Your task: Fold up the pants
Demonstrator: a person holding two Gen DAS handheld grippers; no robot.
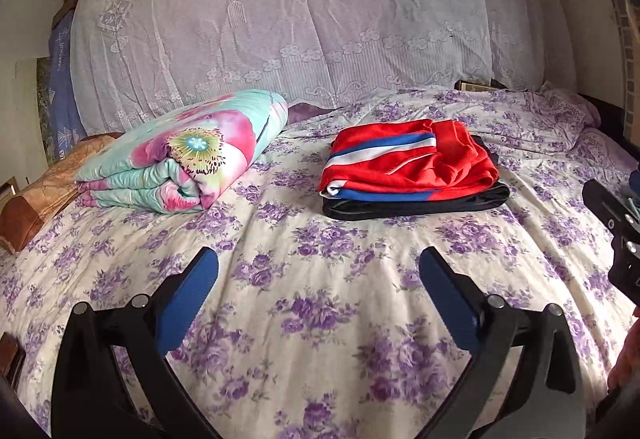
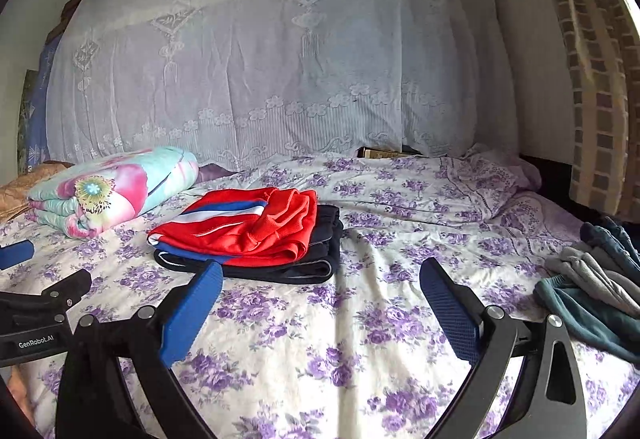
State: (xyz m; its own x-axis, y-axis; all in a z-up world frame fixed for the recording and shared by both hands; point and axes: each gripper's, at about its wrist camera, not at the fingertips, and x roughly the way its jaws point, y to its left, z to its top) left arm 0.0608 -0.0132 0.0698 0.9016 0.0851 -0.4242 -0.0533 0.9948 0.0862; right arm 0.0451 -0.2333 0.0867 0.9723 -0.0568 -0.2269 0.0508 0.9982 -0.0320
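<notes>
Both spread wide and empty, left hand-held gripper (image 1: 319, 259) and right hand-held gripper (image 2: 321, 273), over bed (image 1: 320, 319), folded red pants (image 1: 404, 163) at frame centre.

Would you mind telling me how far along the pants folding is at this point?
Done: the red pants lie folded on top of folded dark pants on the bedsheet. In hand: nothing; the left claw and the right claw are both open and empty above the sheet. Left: a loose heap of teal and grey clothes at the right edge looks unfolded.
</notes>
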